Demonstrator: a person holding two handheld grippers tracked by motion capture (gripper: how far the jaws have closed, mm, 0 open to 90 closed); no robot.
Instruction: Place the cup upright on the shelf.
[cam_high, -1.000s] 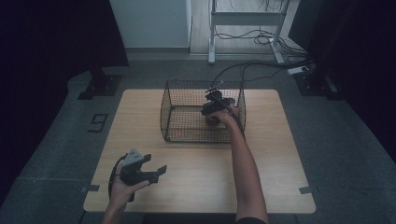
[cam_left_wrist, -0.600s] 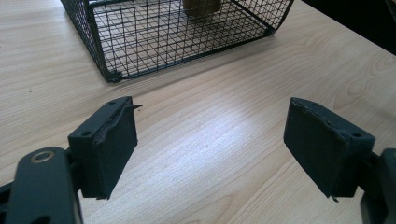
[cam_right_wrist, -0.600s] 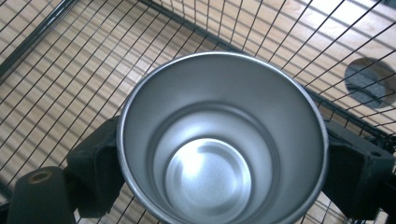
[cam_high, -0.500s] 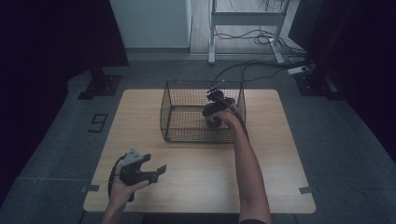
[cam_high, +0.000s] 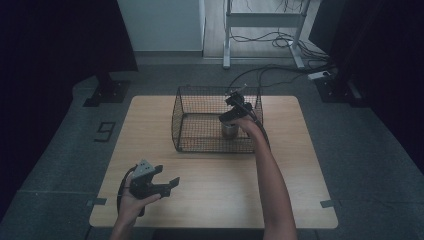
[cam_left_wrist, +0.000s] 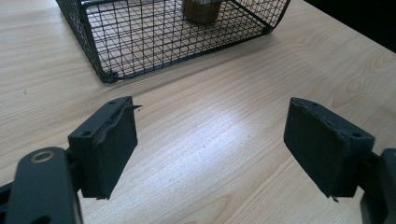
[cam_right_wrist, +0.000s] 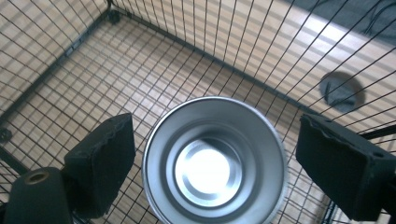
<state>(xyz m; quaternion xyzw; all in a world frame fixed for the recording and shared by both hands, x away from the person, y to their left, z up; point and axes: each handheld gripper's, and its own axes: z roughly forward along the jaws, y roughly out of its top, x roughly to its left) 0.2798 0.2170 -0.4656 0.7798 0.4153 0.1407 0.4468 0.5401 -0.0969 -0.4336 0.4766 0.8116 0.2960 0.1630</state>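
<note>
At the table's near left edge the left gripper (cam_high: 172, 184) hovered over bare wood, jaws wide apart, nothing between | centre: wire basket (cam_high: 200, 142) | inside its right end the metal cup (cam_right_wrist: 215, 163) stood upright | right gripper (cam_right_wrist: 215, 158) above it, jaws just opened, pads clear of the rim.

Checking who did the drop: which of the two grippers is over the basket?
The right gripper: it hangs above the steel cup inside the wire basket, jaws clear of it. The left gripper is near the table's front edge.
</note>
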